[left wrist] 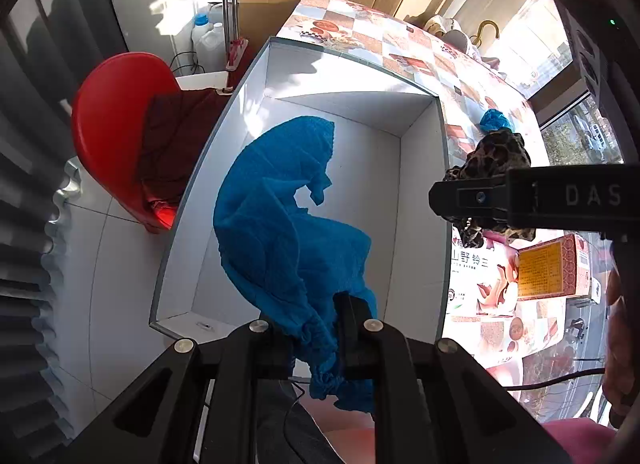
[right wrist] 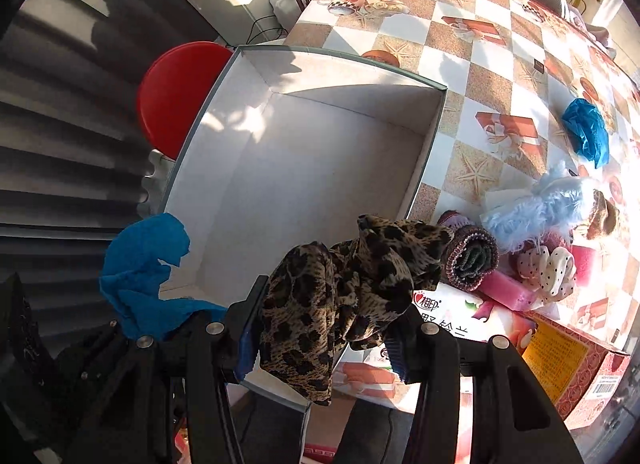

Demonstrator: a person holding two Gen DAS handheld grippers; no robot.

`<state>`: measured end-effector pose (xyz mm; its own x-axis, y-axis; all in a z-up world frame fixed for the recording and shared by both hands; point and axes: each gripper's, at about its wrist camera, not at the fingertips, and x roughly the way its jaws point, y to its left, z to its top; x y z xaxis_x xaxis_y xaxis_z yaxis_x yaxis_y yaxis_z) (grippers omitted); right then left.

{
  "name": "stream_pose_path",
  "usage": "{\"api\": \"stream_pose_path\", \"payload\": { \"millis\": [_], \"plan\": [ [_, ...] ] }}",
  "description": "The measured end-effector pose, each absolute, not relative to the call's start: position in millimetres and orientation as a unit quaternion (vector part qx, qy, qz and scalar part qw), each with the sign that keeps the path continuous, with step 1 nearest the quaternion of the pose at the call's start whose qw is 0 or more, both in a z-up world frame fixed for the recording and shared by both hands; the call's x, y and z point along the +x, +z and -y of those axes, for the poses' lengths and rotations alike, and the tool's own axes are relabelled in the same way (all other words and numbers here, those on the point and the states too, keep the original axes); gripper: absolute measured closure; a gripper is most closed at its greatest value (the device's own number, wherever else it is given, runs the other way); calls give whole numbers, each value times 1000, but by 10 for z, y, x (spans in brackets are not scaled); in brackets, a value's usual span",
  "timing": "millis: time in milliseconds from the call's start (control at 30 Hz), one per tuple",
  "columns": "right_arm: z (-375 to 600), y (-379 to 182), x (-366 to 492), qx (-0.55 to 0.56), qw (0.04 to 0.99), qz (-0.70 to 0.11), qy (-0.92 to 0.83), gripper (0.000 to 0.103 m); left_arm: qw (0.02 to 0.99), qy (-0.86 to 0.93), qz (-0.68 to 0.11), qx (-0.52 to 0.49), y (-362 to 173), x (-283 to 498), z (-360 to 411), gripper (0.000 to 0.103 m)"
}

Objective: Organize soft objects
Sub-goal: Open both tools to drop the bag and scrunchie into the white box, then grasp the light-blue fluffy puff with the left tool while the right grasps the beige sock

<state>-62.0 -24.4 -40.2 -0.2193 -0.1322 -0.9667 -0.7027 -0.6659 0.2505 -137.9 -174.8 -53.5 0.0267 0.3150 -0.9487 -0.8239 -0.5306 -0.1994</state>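
Observation:
My left gripper (left wrist: 316,340) is shut on a blue crinkled cover (left wrist: 288,224) and holds it hanging above the open white box (left wrist: 420,192). The cover also shows at the left of the right wrist view (right wrist: 148,264). My right gripper (right wrist: 324,328) is shut on a leopard-print scrunchie (right wrist: 340,296) near the box's right wall (right wrist: 424,176). In the left wrist view it (left wrist: 436,196) holds the scrunchie (left wrist: 496,160) just right of the box. The box floor is bare.
A second blue cover (right wrist: 586,132) lies on the checkered tablecloth (right wrist: 440,20). A pile of soft things, with a fluffy light-blue piece (right wrist: 536,212), a rolled knit item (right wrist: 472,260) and a dotted scrunchie (right wrist: 548,268), sits right of the box. A red chair (left wrist: 116,136) stands left.

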Motion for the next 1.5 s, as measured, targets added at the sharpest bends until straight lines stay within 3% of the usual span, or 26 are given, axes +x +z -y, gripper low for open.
{"api": "stream_pose_path", "payload": {
  "millis": [333, 400, 433, 467, 533, 567, 633, 733, 900, 967, 1000, 1200, 1500],
  "plan": [
    [255, -306, -695, -542, 208, -388, 715, 50, 439, 637, -300, -558, -431, -1579, 1442, 87],
    [246, -285, -711, -535, 207, -396, 717, 50, 443, 634, -312, -552, -406, -1589, 1405, 83],
    [240, -283, -719, -534, 204, -402, 716, 50, 442, 632, -318, -551, -401, -1598, 1388, 72],
    [232, -283, -720, -532, 204, -408, 714, 48, 441, 631, -323, -550, -398, -1609, 1381, 53],
    [214, -281, -718, -529, 205, -421, 708, 22, 444, 625, -328, -552, -389, -1647, 1357, 25],
    [202, -264, -708, -524, 207, -429, 706, 9, 449, 622, -326, -552, -381, -1667, 1343, 20],
    [172, -203, -680, -512, 217, -439, 706, 8, 458, 611, -322, -559, -370, -1729, 1288, 15],
    [129, -110, -597, -512, 246, -441, 695, 8, 479, 591, -301, -574, -362, -1815, 1193, 1],
    [2, 157, -53, -487, 318, -464, 668, 8, 537, 573, -277, -553, -185, -1773, 994, 0],
    [-97, 283, 296, -469, 350, -481, 653, 7, 555, 561, -290, -542, -135, -1680, 842, 0],
    [-158, 351, 487, -459, 366, -489, 645, 0, 561, 555, -301, -535, -118, -1610, 748, 0],
    [-719, 577, 1469, -439, 434, -494, 613, 0, 574, 548, -346, -499, -48, -1087, 232, 0],
    [-1850, -299, 2029, -528, 371, -491, 586, 0, 546, 559, -471, -409, -426, -125, -726, 0]
  ]
}}
